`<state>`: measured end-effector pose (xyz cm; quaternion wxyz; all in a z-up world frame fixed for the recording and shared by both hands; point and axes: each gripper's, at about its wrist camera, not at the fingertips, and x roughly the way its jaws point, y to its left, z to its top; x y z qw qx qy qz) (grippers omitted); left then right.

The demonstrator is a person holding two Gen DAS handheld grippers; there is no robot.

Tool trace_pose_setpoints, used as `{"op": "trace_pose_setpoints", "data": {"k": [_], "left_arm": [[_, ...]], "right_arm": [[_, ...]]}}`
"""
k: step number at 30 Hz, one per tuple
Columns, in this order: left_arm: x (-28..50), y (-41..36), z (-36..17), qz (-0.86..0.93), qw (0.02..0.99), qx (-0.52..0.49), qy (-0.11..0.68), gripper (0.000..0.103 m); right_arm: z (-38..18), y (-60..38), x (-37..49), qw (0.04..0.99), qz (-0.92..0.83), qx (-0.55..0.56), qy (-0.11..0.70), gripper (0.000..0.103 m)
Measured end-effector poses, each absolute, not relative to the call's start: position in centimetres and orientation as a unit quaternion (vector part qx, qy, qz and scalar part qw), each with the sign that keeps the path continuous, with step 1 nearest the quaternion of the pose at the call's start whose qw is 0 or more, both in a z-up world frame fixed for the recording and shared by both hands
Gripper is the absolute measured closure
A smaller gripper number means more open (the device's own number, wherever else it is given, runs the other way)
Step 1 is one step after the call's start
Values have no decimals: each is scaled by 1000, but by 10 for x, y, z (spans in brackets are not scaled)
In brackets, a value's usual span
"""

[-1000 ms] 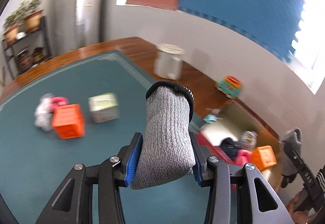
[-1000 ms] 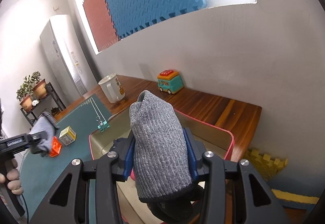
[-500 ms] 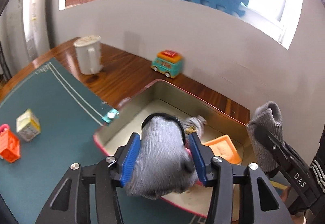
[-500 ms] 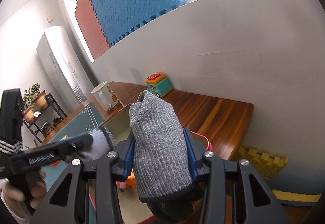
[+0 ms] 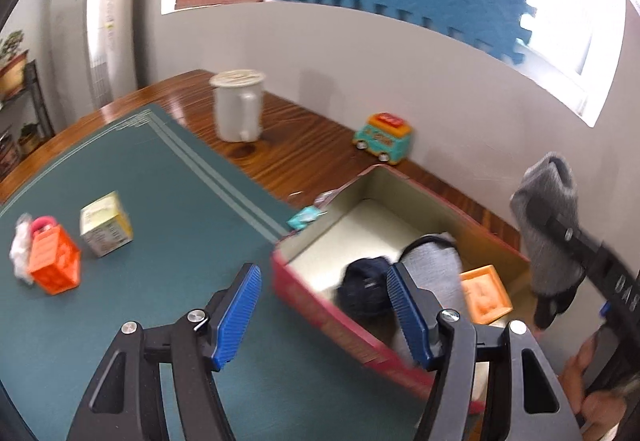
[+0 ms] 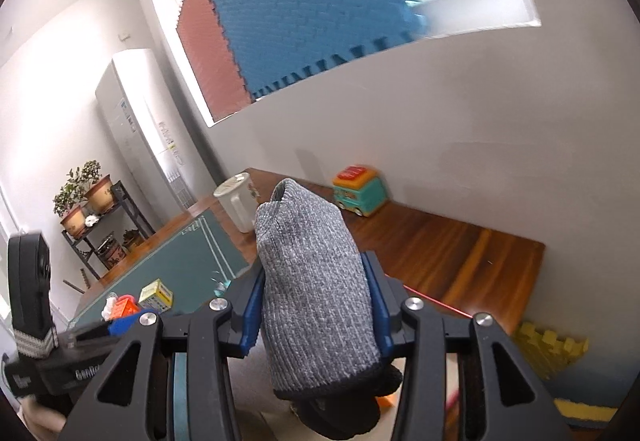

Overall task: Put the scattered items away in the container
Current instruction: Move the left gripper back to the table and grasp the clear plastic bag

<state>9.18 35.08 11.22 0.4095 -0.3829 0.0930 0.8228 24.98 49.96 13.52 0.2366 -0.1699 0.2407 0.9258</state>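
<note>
My left gripper (image 5: 324, 315) is open with nothing between its blue pads, at the near wall of the red-walled container (image 5: 316, 299). A grey sock (image 5: 434, 267) lies inside the container beside a dark blue item (image 5: 364, 289) and an orange block (image 5: 484, 295). My right gripper (image 6: 316, 305) is shut on a second grey sock (image 6: 312, 281), held upright. In the left wrist view that gripper (image 5: 560, 233) hovers over the container's right end. On the green mat (image 5: 160, 201) lie an orange block (image 5: 54, 261), a yellow-green cube (image 5: 106, 229) and a white bundle with a pink ring (image 5: 22, 247).
A teal clip (image 5: 304, 217) lies by the container's far-left corner. On the wooden table near the wall stand a white mug (image 5: 238, 105) and a toy bus (image 5: 382, 139). A shelf with potted plants (image 6: 86, 197) stands far left. A hand (image 5: 592, 397) holds the right gripper.
My left gripper swung right from the mat to the container, then opened and let its grey sock drop inside. My right gripper kept its sock and tilted upward.
</note>
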Motion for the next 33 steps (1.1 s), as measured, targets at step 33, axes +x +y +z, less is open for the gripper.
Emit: {"op": "trace_pose_setpoints", "data": {"k": [33], "left_arm": [[-26, 117, 124, 903, 193, -383, -27, 36]], "right_arm": [[135, 373, 134, 117, 950, -238, 166, 22]]}}
